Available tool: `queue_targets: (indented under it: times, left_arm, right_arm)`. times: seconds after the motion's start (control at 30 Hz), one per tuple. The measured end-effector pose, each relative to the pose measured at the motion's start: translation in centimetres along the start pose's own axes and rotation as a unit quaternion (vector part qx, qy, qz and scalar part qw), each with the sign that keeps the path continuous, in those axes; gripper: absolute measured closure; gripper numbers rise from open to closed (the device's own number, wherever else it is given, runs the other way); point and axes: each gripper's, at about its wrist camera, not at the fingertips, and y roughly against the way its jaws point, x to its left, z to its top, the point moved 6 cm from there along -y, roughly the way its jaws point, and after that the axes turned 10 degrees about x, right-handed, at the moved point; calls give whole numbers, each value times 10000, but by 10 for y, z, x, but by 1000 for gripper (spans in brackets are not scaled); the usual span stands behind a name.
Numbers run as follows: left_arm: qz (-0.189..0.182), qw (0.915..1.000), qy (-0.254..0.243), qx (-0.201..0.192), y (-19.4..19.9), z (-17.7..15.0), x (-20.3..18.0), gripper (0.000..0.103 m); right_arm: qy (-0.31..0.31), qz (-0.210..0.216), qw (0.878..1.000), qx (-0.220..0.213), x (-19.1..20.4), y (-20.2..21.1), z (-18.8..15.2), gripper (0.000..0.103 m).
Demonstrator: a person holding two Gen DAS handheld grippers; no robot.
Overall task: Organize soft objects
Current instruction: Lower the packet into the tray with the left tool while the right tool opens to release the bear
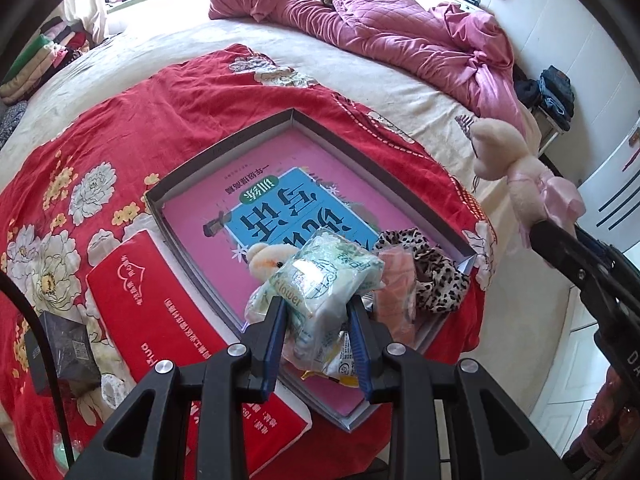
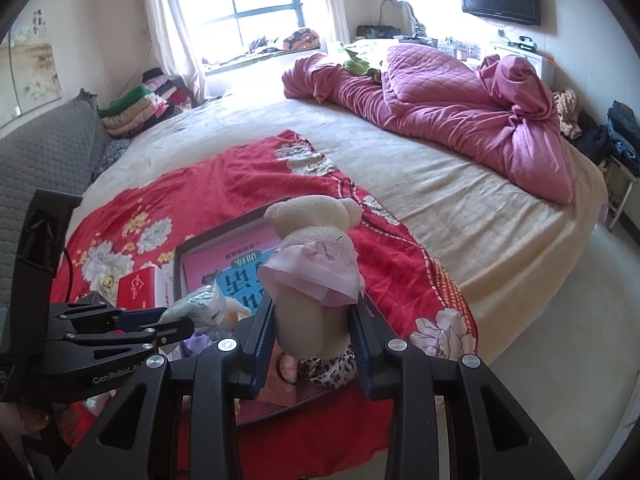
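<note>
Left tool (image 1: 316, 314) is pinching a plastic-wrapped tissue pack (image 1: 320, 284) right over the shallow box (image 1: 224, 148) on the bed (image 2: 400, 184); right tool (image 2: 314, 320) clamps a plush doll (image 2: 310, 280) held up above it.

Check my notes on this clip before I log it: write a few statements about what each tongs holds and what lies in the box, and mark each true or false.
1. The left tongs grip a packet above the box. True.
2. The right tongs are open and hold nothing. False: they are shut on a plush toy in a pink skirt.
3. A leopard scrunchie lies in the box. True.
4. The box sits on the pink quilt. False: it sits on the red floral blanket.
5. The book in the box has a pink cover. True.
</note>
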Motion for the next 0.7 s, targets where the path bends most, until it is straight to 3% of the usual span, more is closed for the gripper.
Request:
queue_targets:
  times: [0.17,0.7]
  left_arm:
    - [125,9999,-100,54,-10,0,-4,72]
    - [-16,9995,-205,255,-32,3,-7,72]
  right_arm:
    - [115,-44,9999,89,1,-10,-3,67]
    - [184,-150,9982,549,-10,-54,-12,68]
